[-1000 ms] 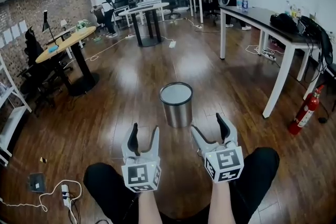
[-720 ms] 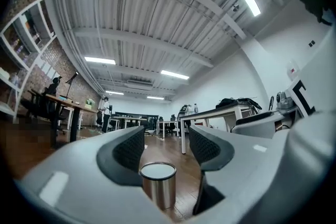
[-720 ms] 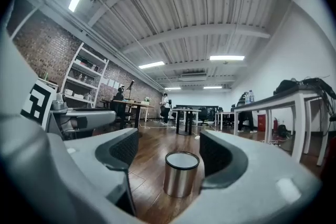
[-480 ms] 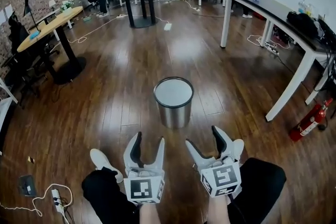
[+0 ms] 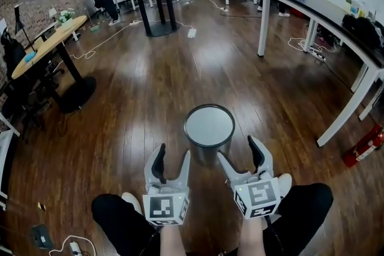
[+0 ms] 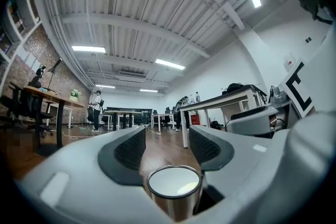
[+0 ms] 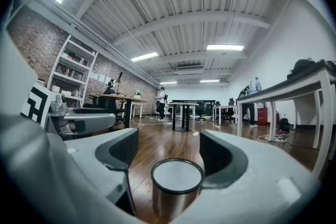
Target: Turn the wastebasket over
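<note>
Wastebasket (image 5: 209,128), steel with a dark rim, stands upright and mouth up on the wooden floor (image 5: 135,99), just ahead of my two grippers and between them. I see my left gripper (image 5: 172,154) spread open and empty, my right gripper (image 5: 239,151) likewise. Neither touches the wastebasket.
</note>
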Available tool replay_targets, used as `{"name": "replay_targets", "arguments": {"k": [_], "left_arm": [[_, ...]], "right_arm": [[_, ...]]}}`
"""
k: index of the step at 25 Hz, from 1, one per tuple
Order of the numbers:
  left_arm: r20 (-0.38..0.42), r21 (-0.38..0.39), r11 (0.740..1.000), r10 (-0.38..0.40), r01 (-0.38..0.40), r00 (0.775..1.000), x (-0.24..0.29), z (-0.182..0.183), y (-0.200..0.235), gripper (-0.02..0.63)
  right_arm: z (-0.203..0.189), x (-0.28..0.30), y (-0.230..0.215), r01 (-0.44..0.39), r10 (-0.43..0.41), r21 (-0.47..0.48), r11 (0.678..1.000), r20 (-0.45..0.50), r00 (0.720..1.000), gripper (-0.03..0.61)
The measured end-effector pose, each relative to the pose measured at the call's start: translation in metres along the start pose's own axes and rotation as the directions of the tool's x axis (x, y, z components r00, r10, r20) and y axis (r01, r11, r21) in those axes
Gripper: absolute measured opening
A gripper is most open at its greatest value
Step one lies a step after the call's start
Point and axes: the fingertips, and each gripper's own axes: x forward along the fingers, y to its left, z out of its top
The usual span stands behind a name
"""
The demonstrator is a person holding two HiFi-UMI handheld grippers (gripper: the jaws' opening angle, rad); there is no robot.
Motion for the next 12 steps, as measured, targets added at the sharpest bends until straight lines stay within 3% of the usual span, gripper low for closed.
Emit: {"name": "replay_targets", "arguments": {"k": [9,12], "left_arm": [[0.029,-0.008,0.998,-0.064,0.065,0.998,0.103,-0.011,0.063,0.287],[0.045,-0.013,0.996,-0.083,0.084,0.996,0.129,-0.012,0.080,0.286]], "right_arm": [[0.017,0.108,-0.018,0.034,-0.033,-0.035,0.999,0.020,0.999,0.353],[0.014,0.136,-0.023,0.032,-0.033,-0.055,0.998,-0.019,0.999,0.353]]}}
